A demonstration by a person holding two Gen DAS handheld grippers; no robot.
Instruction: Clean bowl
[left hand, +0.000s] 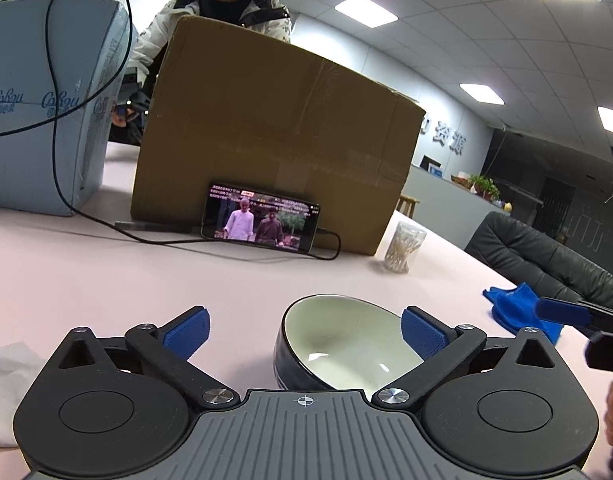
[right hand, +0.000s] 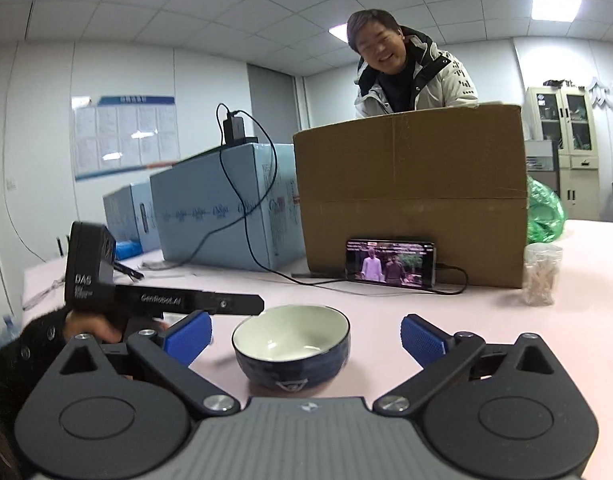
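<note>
A: Looking along the left gripper (left hand: pixel 304 330), what do you see of the bowl (left hand: pixel 346 344)?
B: The fingers are spread wide, nothing clamped. The bowl, dark outside and cream inside, sits on the pink table (left hand: pixel 86 272) between them, close to the right pad (left hand: pixel 422 336); whether they touch I cannot tell.
A: And the right gripper (right hand: pixel 304 338)?
B: Also wide apart, empty. The bowl (right hand: pixel 291 346) stands upright between its pads, clear of both.
A: The cloth?
B: A blue cloth (left hand: pixel 518 310) lies near the table's right edge, beside the right gripper's finger.
A: Further back?
B: A phone (right hand: pixel 390 263) leans against a cardboard box (right hand: pixel 410 196), a jar of cotton swabs (right hand: pixel 541 274) stands by the box's right corner, and a person in a white jacket (right hand: pixel 414 76) leans over behind it.
</note>
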